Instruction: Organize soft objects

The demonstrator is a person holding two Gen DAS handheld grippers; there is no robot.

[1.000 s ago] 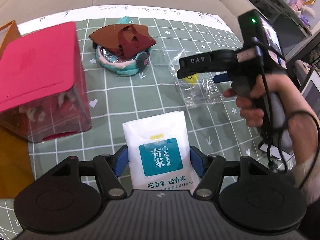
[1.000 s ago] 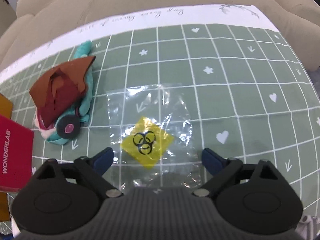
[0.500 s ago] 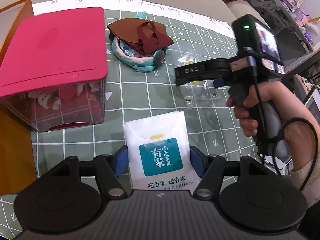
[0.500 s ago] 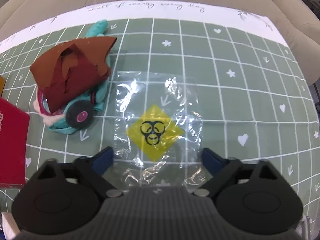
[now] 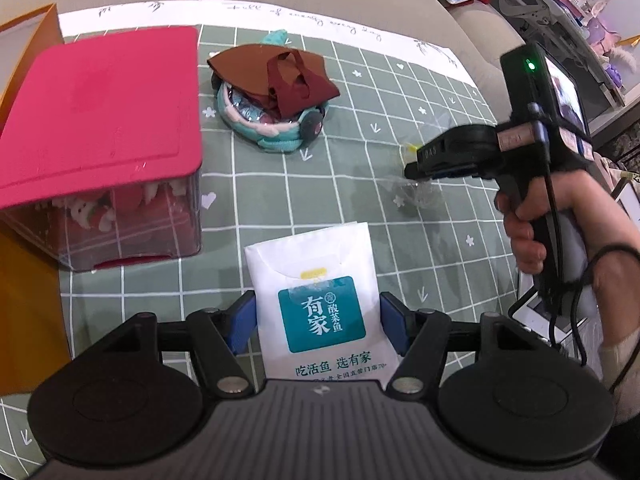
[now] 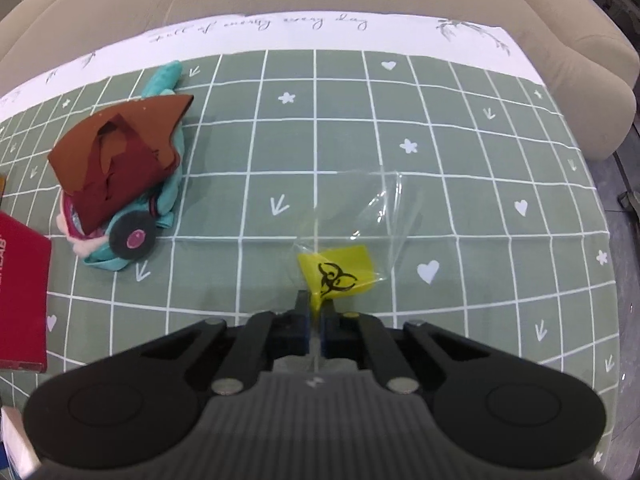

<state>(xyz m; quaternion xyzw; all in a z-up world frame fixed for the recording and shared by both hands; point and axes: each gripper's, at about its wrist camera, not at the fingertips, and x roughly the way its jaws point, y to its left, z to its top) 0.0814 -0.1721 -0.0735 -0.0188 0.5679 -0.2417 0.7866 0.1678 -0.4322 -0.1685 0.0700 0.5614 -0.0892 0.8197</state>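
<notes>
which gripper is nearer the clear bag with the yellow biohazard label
Right. The right gripper is shut on the near edge of the clear bag. The left gripper is well off to that bag's left, holding a white packet.

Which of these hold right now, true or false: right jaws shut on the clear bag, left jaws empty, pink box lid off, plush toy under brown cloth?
1. The right gripper has its jaws shut on the clear bag. True.
2. The left gripper is empty. False: the white packet sits between its jaws.
3. The pink box has its lid off. False: the lid is on.
4. The plush toy lies under brown cloth. True.
</notes>
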